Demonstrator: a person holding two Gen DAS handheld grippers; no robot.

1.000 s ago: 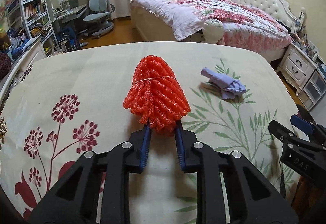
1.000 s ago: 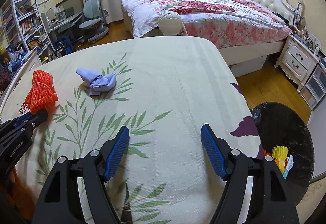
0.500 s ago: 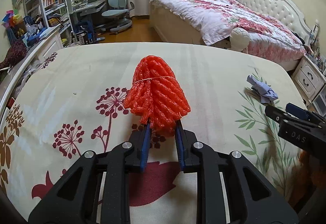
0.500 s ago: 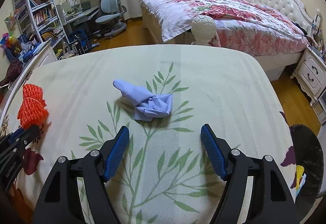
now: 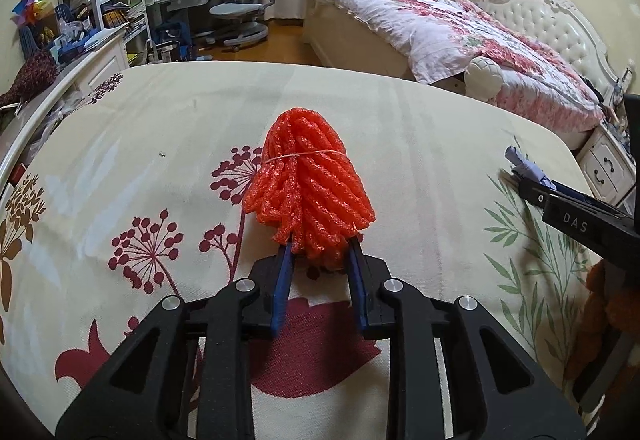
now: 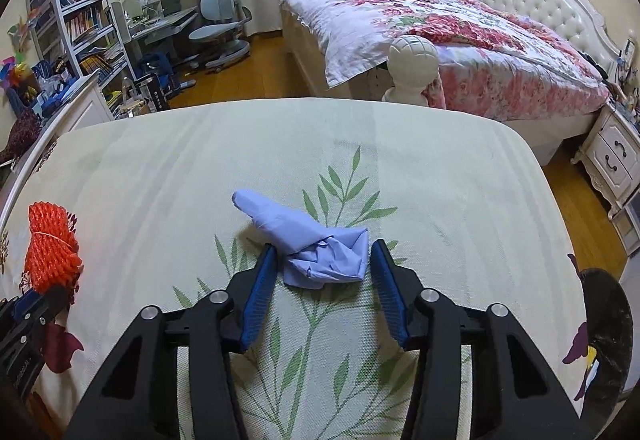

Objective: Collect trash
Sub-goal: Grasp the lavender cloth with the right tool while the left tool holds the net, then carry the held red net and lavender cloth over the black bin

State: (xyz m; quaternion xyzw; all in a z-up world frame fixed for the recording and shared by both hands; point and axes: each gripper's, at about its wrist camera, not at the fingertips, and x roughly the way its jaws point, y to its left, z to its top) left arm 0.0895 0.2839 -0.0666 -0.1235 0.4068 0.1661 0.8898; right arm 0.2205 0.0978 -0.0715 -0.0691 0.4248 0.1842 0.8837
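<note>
My left gripper (image 5: pixel 320 248) is shut on the lower end of an orange foam net bundle (image 5: pixel 310 188), tied with a thin band, held over the floral tablecloth (image 5: pixel 160 144). The bundle also shows at the left of the right wrist view (image 6: pixel 50 248). My right gripper (image 6: pixel 324 264) is open, its blue pads on either side of a crumpled light-blue glove (image 6: pixel 316 244) lying on the cloth. The pads stand close to the glove without squeezing it. The right gripper also shows at the right edge of the left wrist view (image 5: pixel 576 216).
A black trash bin (image 6: pixel 608 336) stands below the table's right edge. Beyond the table are a bed (image 6: pixel 440 24), a white bedpost knob (image 6: pixel 412 68), a nightstand (image 6: pixel 616 152), an office chair (image 6: pixel 220 36) and bookshelves (image 6: pixel 80 16).
My right gripper has swung left from the bin side, moved up to the blue glove and narrowed around it. My left gripper, still holding the orange bundle, has shifted left over the table.
</note>
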